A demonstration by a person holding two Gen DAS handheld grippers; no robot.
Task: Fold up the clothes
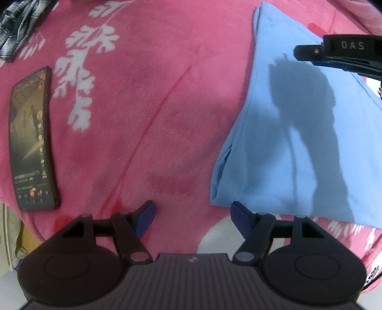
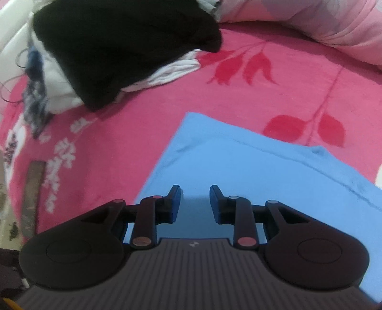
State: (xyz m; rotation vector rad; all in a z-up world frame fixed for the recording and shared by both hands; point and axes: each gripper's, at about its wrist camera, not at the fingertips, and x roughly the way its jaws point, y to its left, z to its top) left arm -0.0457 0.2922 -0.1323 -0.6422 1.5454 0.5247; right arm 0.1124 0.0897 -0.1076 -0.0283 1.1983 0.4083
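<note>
My left tongs (image 1: 192, 214) point down at the pink blanket (image 1: 148, 114), jaws wide, nothing between them. Folded blue cloth (image 1: 286, 143) lies flat just to their right, near corner close to the right fingertip (image 1: 240, 214), not touching. My right tongs (image 2: 194, 202) hang over the same cloth (image 2: 238, 162), jaws narrowly apart, empty. Phone (image 1: 32, 140) lies screen up, well left. Farther off: a black garment (image 2: 119, 47) heaped on white fabric (image 2: 172, 71), plaid cloth (image 1: 16, 31) at the far left corner, a pink pillow (image 2: 322, 21).
</note>
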